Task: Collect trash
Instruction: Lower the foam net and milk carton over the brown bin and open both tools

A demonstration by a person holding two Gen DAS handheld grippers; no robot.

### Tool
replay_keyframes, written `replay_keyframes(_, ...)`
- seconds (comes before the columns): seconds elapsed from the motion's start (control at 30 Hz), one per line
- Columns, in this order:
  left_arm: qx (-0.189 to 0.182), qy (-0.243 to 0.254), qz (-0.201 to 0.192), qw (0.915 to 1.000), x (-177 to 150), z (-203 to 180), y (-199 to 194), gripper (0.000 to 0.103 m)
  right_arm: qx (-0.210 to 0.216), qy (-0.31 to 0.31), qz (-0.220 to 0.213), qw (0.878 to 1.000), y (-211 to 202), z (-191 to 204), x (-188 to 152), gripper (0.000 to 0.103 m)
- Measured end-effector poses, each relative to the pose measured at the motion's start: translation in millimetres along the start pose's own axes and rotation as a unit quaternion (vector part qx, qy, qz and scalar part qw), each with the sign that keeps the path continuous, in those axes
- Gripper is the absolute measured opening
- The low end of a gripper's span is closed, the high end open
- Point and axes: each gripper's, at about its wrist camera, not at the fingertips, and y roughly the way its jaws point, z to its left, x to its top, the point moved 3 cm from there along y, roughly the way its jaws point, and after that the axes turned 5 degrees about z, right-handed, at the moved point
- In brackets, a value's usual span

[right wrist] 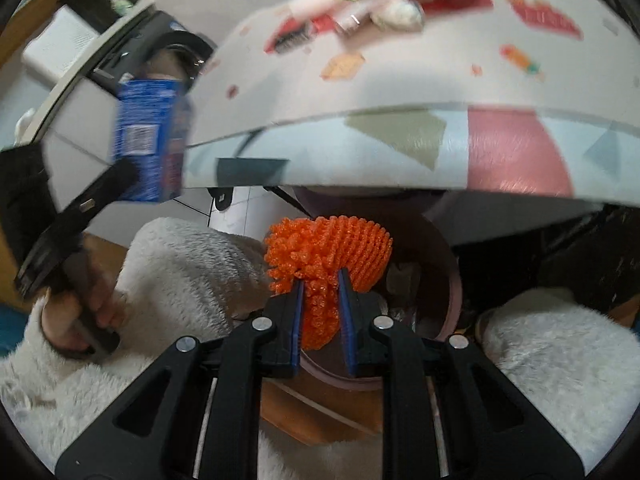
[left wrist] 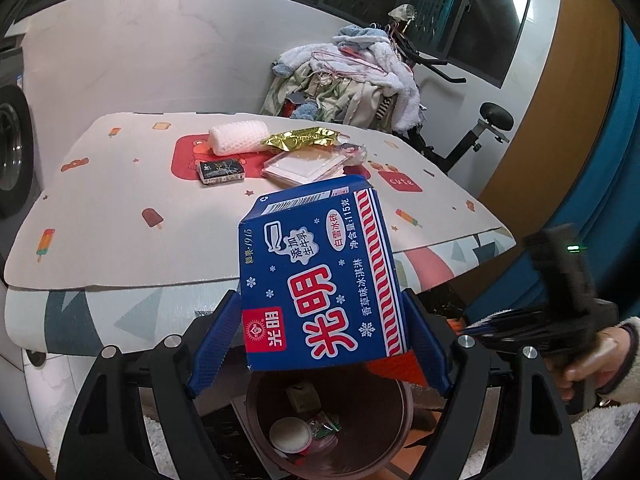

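My left gripper (left wrist: 320,300) is shut on a blue ice cream carton (left wrist: 320,276) and holds it above a brown trash bin (left wrist: 384,440) that has some rubbish inside. The carton also shows blurred in the right wrist view (right wrist: 148,136). My right gripper (right wrist: 320,276) is shut on an orange foam net (right wrist: 328,256) over the same bin (right wrist: 448,280), below the table edge. On the table (left wrist: 120,208) lie a white foam net (left wrist: 238,138), a gold wrapper (left wrist: 300,138), a small black box (left wrist: 221,171) and a clear plastic packet (left wrist: 304,166).
The table's patterned cover hangs over its front edge (right wrist: 360,140). A pile of clothes (left wrist: 352,84) and an exercise bike (left wrist: 484,128) stand behind the table. A washing machine (left wrist: 12,148) is at the left. White fluffy sleeves (right wrist: 180,272) flank the bin.
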Motion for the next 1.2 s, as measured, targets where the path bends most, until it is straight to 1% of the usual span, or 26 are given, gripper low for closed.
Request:
replay_keyframes(0.2,0.001,-0.006,0.008,1.0,-4,5,6,0.078,-0.013,0.032,0.035,0.999,43,-19,10,0.019)
replay_keyframes(0.3,0.002,-0.006,0.013,0.9999,-6,6,10,0.078,-0.019,0.046,0.043,0.998,58,-26,14,0.02)
replay_keyframes(0.33,0.002,-0.005,0.014,0.9999,-6,6,11,0.078,-0.024,0.049,0.043,0.998,61,-28,16,0.022)
replay_keyframes(0.37,0.002,-0.004,0.016,0.9999,-6,6,12,0.078,-0.028,0.052,0.043,0.997,63,-31,18,0.027)
replay_keyframes(0.4,0.002,-0.003,0.016,0.9999,-7,6,13,0.078,-0.033,0.059,0.044,0.997,65,-35,19,0.029)
replay_keyframes(0.43,0.002,-0.001,0.017,0.9999,-8,6,13,0.078,-0.034,0.063,0.045,0.996,67,-38,19,0.037)
replay_keyframes(0.47,0.002,0.002,0.018,0.9998,-8,5,14,0.078,-0.033,0.066,0.047,0.996,69,-40,20,0.046)
replay_keyframes(0.5,0.002,0.004,0.019,0.9998,-9,5,15,0.078,-0.035,0.064,0.045,0.996,68,-40,20,0.051)
replay_keyframes(0.53,0.002,0.008,0.02,0.9998,-9,4,16,0.078,-0.041,0.061,0.042,0.996,68,-40,21,0.065)
replay_keyframes(0.57,0.004,0.015,0.02,0.9997,-10,3,17,0.078,-0.054,0.056,0.036,0.996,66,-41,22,0.075)
replay_keyframes(0.67,0.004,0.036,0.017,0.9992,-11,-2,18,0.078,-0.068,0.04,0.02,0.997,61,-42,23,0.084)
replay_keyframes(0.77,0.005,0.053,0.018,0.9984,-16,-5,23,0.078,-0.097,0.007,-0.01,0.995,49,-40,26,0.092)
replay_keyframes(0.8,0.004,0.056,0.018,0.9983,-17,-6,25,0.078,-0.113,-0.013,-0.03,0.993,42,-37,26,0.093)
replay_keyframes(0.87,0.003,0.061,0.015,0.998,-19,-6,28,0.078,-0.132,-0.038,-0.059,0.989,29,-34,27,0.095)
replay_keyframes(0.97,0.003,0.065,0.012,0.9978,-21,-6,32,0.078,-0.142,-0.066,-0.111,0.981,9,-28,27,0.097)
replay_keyframes(1.1,-0.001,0.057,0.013,0.9983,-24,-4,36,0.078,-0.174,-0.101,-0.183,0.962,-17,-20,25,0.097)
replay_keyframes(1.17,-0.001,0.053,0.015,0.9985,-25,-3,38,0.078,-0.188,-0.122,-0.207,0.952,-27,-18,25,0.097)
replay_keyframes(1.2,0.0,0.051,0.016,0.9985,-25,-2,39,0.078,-0.2,-0.141,-0.216,0.945,-30,-15,24,0.097)
